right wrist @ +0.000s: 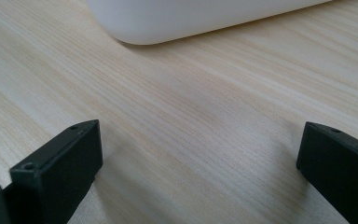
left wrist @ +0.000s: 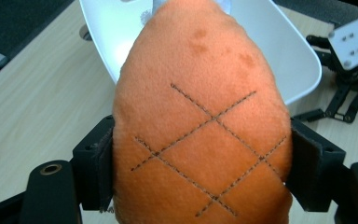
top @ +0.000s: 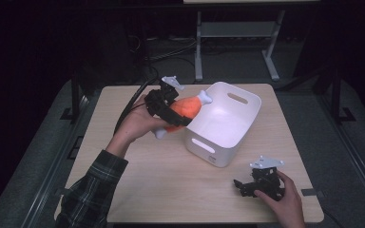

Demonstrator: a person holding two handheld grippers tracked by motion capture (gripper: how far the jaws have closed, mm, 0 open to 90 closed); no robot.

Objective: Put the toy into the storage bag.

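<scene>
Carrying: left gripper [top: 178, 114] clamps the plush drumstick [top: 186, 109] at the bin's [top: 247, 102] near rim, above the desk [top: 157, 185].
Next: move over the bin, release.
Right gripper [top: 247, 186]: wide, empty.

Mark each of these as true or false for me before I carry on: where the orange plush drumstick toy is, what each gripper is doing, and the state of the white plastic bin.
1. The left gripper is clamped on the orange plush drumstick toy. True.
2. The toy already lies inside the white plastic bin. False: it is held in the air at the bin's left rim.
3. The right gripper holds a second toy. False: its jaws stand open over the bare wooden table.
4. The bin has a slot handle in its near wall. True.
5. The bin is tipped on its side. False: it stands upright, opening upward.
</scene>
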